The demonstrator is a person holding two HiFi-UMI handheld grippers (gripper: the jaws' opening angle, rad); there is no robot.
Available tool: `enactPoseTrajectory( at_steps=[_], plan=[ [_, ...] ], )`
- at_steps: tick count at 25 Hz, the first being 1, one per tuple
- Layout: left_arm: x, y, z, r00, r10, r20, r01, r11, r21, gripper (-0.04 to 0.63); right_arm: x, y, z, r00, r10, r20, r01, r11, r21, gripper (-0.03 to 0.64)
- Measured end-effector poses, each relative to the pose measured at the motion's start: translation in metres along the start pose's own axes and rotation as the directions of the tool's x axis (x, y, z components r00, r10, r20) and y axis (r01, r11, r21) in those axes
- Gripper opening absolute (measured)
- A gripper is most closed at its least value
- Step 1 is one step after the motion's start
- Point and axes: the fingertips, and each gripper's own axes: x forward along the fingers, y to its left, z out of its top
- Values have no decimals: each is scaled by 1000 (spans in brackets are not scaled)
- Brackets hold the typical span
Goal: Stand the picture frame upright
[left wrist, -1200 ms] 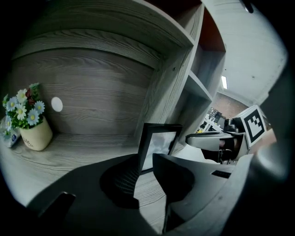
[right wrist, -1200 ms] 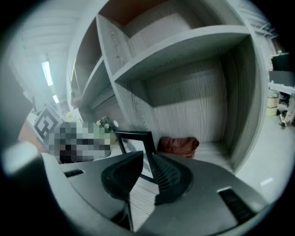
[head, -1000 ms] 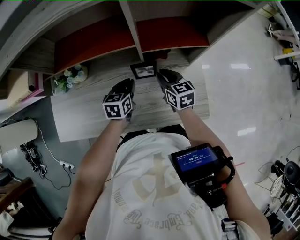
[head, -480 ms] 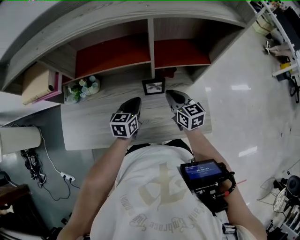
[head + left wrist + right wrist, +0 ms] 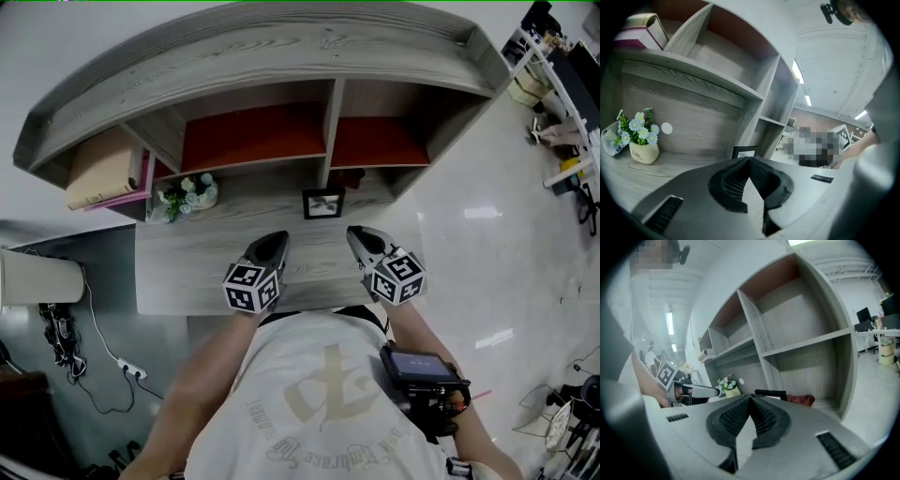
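A small black picture frame (image 5: 322, 203) stands upright at the back of the wooden desk (image 5: 187, 262), under the shelf divider. It also shows past the jaws as the frame (image 5: 744, 152) in the left gripper view and the frame (image 5: 771, 393) in the right gripper view. My left gripper (image 5: 271, 247) is shut with nothing in it, near and to the left of the frame. My right gripper (image 5: 361, 240) is shut and empty too, near and to the right. Neither touches the frame.
A pot of white and blue flowers (image 5: 189, 196) sits at the desk's back left. A cardboard box and pink books (image 5: 103, 171) fill the left shelf. A dark red cloth (image 5: 800, 400) lies by the frame. Cables (image 5: 66, 328) and a chair arm lie left of the desk.
Both grippers have pulled back from the frame toward the desk's front edge and their jaws have closed. The frame is left standing. The head view has tilted up to show the whole shelf.
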Motion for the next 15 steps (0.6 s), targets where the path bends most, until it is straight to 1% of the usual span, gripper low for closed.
enactPoseTrajectory(
  at_steps=[7,15],
  plan=[
    [-31,0,-1,999,-34,38,34,999,-12,5,-23,18,-10,1000,-14,11,14,1000,12,3],
    [-42,0,-19,997,-72,22,73,997,-14,5,-38,30,-23,999,-49,19,49,998,28,3]
  ],
)
